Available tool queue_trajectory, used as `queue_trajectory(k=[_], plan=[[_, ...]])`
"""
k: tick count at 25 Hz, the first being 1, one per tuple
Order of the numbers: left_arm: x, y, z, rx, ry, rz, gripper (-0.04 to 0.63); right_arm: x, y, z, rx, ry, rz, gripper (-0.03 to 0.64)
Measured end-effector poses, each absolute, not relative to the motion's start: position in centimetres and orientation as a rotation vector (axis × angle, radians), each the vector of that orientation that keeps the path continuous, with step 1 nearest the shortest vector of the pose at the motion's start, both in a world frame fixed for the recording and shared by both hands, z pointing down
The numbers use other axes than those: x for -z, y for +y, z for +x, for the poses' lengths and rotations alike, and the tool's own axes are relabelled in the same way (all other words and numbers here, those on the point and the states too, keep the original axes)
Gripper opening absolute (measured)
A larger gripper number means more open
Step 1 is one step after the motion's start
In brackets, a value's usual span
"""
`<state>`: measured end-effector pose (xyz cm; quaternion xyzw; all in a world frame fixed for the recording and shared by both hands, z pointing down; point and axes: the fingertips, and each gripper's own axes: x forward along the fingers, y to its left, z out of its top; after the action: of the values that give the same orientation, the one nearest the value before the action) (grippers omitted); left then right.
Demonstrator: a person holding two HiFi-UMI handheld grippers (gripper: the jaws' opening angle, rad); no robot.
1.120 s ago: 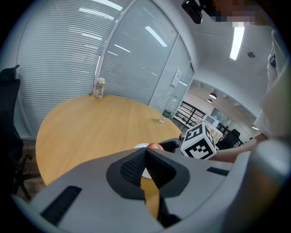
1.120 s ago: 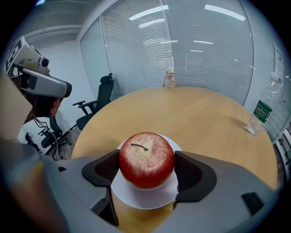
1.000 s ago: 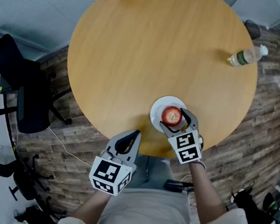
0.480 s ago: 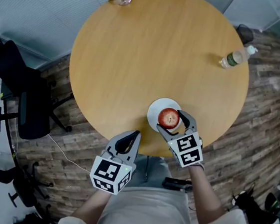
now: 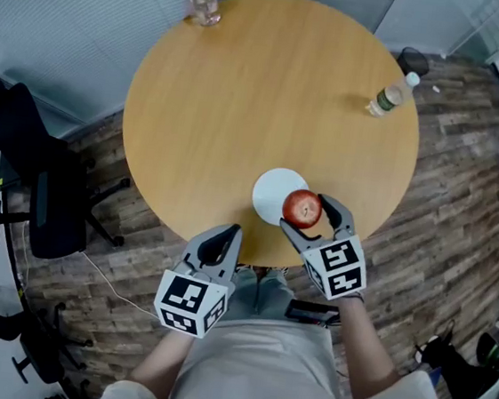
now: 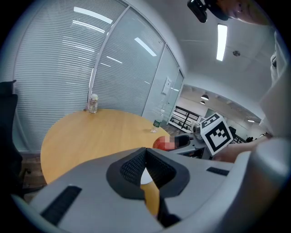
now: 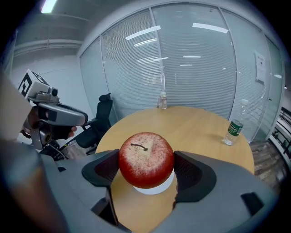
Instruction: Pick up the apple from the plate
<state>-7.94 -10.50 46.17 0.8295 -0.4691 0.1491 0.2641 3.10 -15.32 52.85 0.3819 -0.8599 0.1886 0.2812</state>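
Nearest, my left gripper [image 5: 221,240] hangs idle off the table's near edge, its jaws pressed together on nothing. Just beyond it, my right gripper [image 7: 146,166] clasps the apple [image 7: 146,159], one dark pad on each flank, stem upward. The apple sits over the near right rim of the white plate [image 5: 271,192] and, as I judge it, is lifted clear of it, though the underside is hidden. To finish the lift well, I should raise it straight up, level, with the squeeze firm enough to stop the round skin from rolling yet not so hard as to bruise it. Farther off lies the round wooden table [image 5: 271,89], with a water bottle [image 5: 387,95] at the far right and a small glass jar [image 5: 203,3] at the far left.
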Motion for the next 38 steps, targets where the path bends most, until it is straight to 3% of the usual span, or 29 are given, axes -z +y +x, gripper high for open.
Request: queue_trajectory(k=[16, 38], plan=[[-42.8, -7.9, -4.6, -0.37, -1.213, 2.351, 0.003, -47.7, -10.5, 5.6, -0.518, -2.33, 1.124, 0.385], [-40.6, -9.0, -4.5, -0.335, -1.229, 2.405, 0.003, -43.1, -10.5, 3.0, -0.451, -2.448, 1.06, 0.385]])
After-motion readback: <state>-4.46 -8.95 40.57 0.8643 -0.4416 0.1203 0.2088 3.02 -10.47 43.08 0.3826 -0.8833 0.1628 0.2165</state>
